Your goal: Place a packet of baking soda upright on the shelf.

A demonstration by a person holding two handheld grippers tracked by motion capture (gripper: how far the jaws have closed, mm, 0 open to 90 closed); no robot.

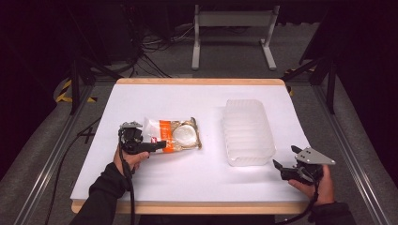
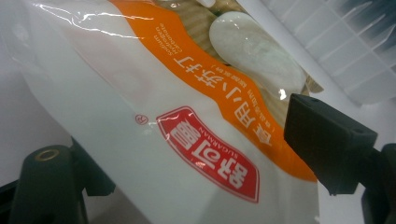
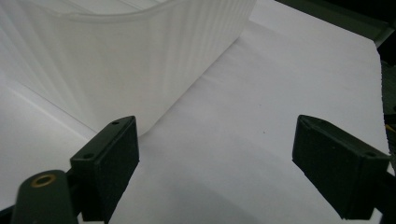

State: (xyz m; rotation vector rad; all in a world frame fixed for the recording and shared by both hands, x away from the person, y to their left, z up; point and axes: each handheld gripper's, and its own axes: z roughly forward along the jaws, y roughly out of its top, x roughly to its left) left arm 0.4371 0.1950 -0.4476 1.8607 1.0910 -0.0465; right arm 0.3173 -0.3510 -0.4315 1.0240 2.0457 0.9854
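One snack packet is found flat on the white table, its near end set between the spread jaws of the left gripper, while one ribbed translucent tub stands just beyond the right gripper, whose jaws are spread on nothing.

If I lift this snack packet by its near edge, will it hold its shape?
Probably not: the snack packet is thin glossy film, so it should droop and may slip. The round white cakes sit toward the far end, likely pulling that end down. The left hand-held gripper straddles the edge, jaws apart.
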